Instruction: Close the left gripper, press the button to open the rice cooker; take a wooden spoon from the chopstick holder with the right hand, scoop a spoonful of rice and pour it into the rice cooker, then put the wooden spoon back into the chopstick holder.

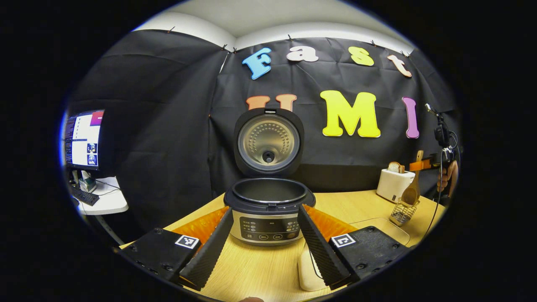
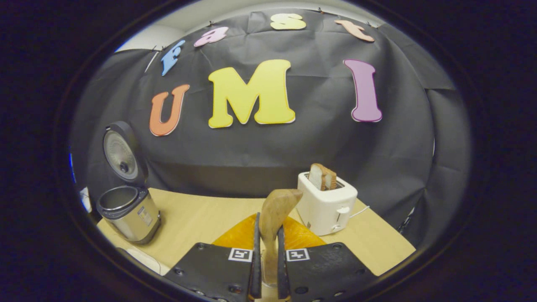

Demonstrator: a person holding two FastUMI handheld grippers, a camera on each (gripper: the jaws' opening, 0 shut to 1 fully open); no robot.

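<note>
I see the rice cooker open, lid upright, near the table's back edge. The wooden spoon is upright, clear above the chopstick holder at the right edge.

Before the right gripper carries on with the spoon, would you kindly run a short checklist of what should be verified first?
1. Rice cooker lid up, pot open: ok.
2. Right gripper shut on the wooden spoon handle, both fingers pressing: ok.
3. Spoon bowl lifted clear of the chopstick holder: ok, it hangs just above the rim.
4. Left gripper open and away from the spoon's path: ok.
5. Where the rice to scoop lies: cannot tell.
6. Toaster stands near the spoon: watch clearance.
</note>
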